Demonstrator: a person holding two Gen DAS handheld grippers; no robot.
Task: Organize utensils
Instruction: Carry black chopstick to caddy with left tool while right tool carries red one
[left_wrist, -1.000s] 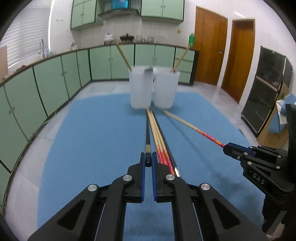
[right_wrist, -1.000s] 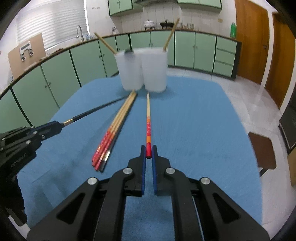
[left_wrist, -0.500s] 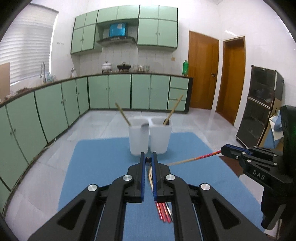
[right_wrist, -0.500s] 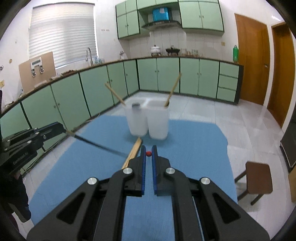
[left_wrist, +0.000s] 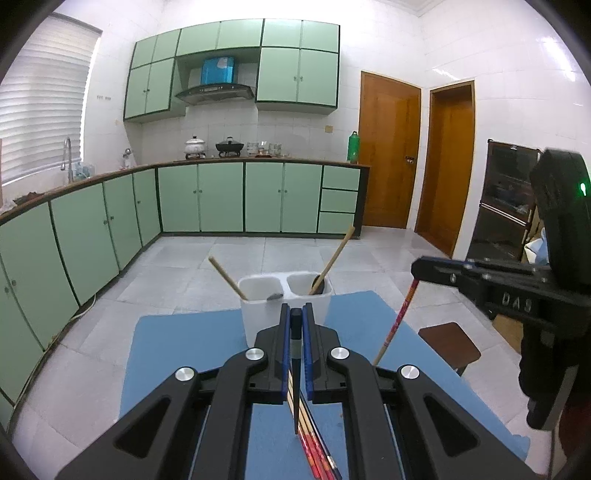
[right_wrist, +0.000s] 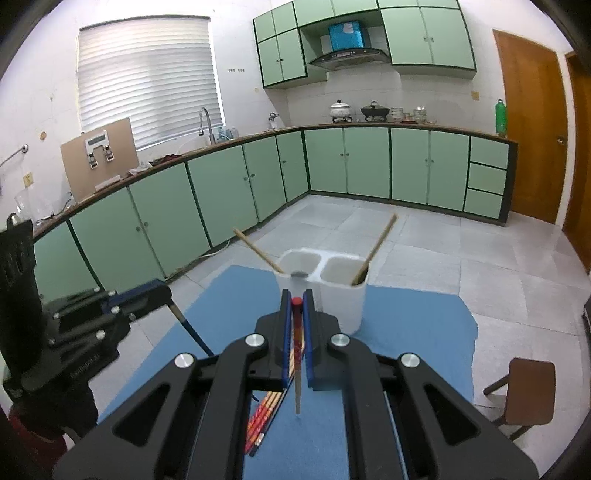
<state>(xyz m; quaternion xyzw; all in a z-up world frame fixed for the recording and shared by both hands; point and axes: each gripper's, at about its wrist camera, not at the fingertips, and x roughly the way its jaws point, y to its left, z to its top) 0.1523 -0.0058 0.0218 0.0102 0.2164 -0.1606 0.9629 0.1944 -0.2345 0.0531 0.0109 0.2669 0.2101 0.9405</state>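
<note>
My left gripper (left_wrist: 295, 317) is shut on a black chopstick (left_wrist: 295, 369) that hangs point down over the blue mat (left_wrist: 177, 354). My right gripper (right_wrist: 295, 301) is shut on a red-ended chopstick (right_wrist: 297, 369), also hanging down. A white two-cup holder (right_wrist: 332, 291) stands at the mat's far edge with one wooden chopstick (right_wrist: 373, 251) leaning in each cup. Several red chopsticks (right_wrist: 264, 417) lie on the mat below the grippers. In the left wrist view the right gripper (left_wrist: 419, 267) holds its chopstick at the right; in the right wrist view the left gripper (right_wrist: 162, 295) is at the left.
A brown stool (right_wrist: 524, 387) stands right of the table. Green cabinets (left_wrist: 221, 199) line the far walls around a tiled floor. The holder also shows in the left wrist view (left_wrist: 258, 314), just beyond my left fingertips.
Both grippers have lifted their chopsticks off the mat and tipped them from flat to hanging point down. The view has risen from the mat to the room.
</note>
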